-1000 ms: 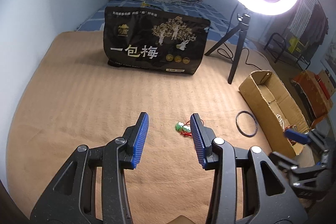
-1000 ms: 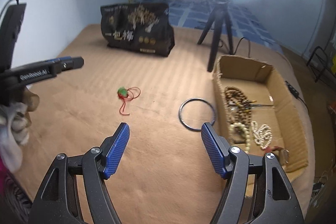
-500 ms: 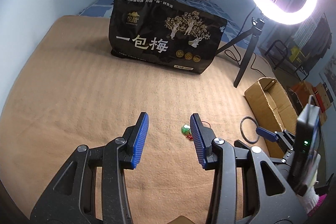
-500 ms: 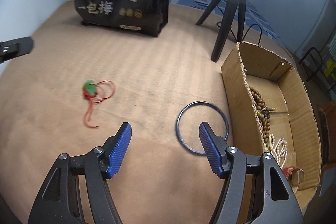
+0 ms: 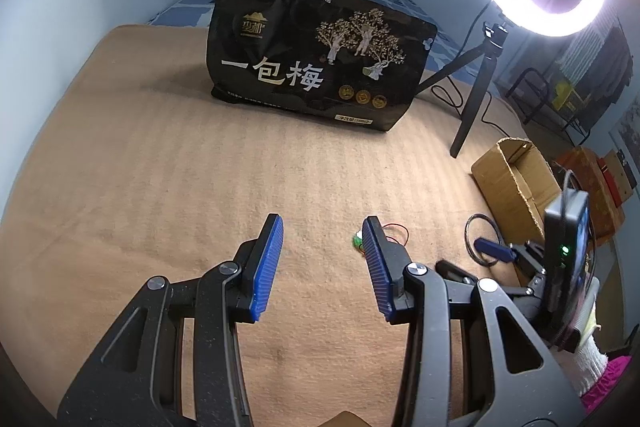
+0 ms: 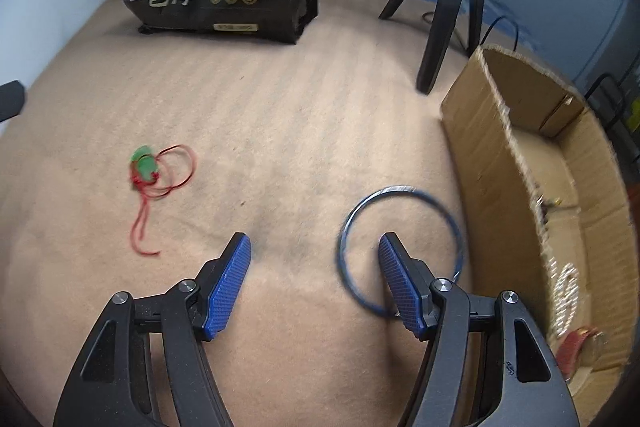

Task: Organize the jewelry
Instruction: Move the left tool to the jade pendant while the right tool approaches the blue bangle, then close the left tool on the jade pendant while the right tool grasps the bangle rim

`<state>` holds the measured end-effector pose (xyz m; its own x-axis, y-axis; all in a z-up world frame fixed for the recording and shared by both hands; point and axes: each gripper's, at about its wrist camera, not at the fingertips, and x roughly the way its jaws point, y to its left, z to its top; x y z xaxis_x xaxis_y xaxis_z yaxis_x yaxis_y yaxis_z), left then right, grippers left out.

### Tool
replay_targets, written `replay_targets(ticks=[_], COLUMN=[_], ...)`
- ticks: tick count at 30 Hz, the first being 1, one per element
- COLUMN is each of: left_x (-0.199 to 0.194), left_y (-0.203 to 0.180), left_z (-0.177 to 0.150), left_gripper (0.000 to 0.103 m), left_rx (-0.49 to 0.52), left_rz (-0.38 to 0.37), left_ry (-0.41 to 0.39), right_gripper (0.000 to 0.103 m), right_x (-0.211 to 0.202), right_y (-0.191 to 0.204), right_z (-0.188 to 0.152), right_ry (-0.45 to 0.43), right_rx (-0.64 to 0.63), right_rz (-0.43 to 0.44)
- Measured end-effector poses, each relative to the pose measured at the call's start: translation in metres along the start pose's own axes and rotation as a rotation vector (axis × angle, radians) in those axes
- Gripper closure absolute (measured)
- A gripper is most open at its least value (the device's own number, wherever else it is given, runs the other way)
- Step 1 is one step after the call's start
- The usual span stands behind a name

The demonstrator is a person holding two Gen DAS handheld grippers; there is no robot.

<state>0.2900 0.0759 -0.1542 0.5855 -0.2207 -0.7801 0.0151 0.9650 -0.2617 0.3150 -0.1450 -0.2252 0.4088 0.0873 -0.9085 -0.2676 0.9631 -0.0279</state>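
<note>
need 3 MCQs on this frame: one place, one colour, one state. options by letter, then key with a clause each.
1. Where does the bangle lie?
A. in the cardboard box
B. on the blanket beside the box
C. on the black bag

2. What colour is the pendant's cord?
A. red
B. white
C. black

3. What does the left gripper hold?
A. the pendant
B. the bangle
C. nothing

Key:
B: the bangle rests on the tan blanket, left of the cardboard box.
A: a red cord loops from the green pendant.
C: its jaws stand apart with only blanket between them.
</note>
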Motion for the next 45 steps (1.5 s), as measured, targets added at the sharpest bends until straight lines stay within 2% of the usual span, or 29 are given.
replay_targets(ticks=[4,10,15,19,25,28,29,31,33,35,37,41,45], left_x=[0.009,0.023,0.038,0.052,0.055,0.053,0.052,0.051,0.050,0.051,0.054,0.062,0.070], left_y=[0.002,-0.006,-0.030,-0.040,-0.051,-0.055,-0.055,-0.057,-0.057,-0.058,-0.061,-0.065,-0.065], left_z=[-0.002,-0.005,-0.012,-0.018,-0.023,-0.027,-0.028,-0.030,-0.032,-0.033,-0.036,-0.039,-0.036], left_gripper=[0.061,0.061,0.061,0.061,0.061,0.048,0.048,0.048,0.048,0.048,0.048,0.047,0.047], left_rx=[0.001,0.006,0.091,0.107,0.138,0.170,0.182,0.200,0.213,0.232,0.253,0.294,0.289], left_rz=[-0.017,-0.040,-0.054,-0.058,-0.069,-0.076,-0.080,-0.092,-0.096,-0.094,-0.087,-0.057,-0.052], left_ry=[0.028,0.054,0.095,0.132,0.135,0.133,0.130,0.129,0.122,0.114,0.114,0.112,0.105], right_gripper=[0.045,0.046,0.047,0.047,0.047,0.047,0.049,0.049,0.049,0.043,0.032,0.032,0.031], right_x=[-0.010,-0.026,-0.039,-0.048,-0.063,-0.070,-0.073,-0.083,-0.099,-0.109,-0.112,-0.099,-0.086], right_y=[0.006,0.011,0.023,0.031,0.039,0.039,0.038,0.033,0.025,0.021,0.016,0.014,0.017], right_z=[-0.012,-0.035,-0.059,-0.076,-0.100,-0.111,-0.115,-0.122,-0.131,-0.138,-0.143,-0.146,-0.146], right_ry=[0.020,0.043,0.055,0.052,0.044,0.038,0.031,-0.001,-0.068,-0.109,-0.131,-0.126,-0.115], right_rx=[-0.053,-0.092,-0.125,-0.140,-0.147,-0.108,-0.089,-0.037,0.025,0.040,0.068,0.076,0.079], right_rz=[0.116,0.221,0.257,0.270,0.297,0.355,0.364,0.337,0.235,0.166,0.129,0.066,0.064])
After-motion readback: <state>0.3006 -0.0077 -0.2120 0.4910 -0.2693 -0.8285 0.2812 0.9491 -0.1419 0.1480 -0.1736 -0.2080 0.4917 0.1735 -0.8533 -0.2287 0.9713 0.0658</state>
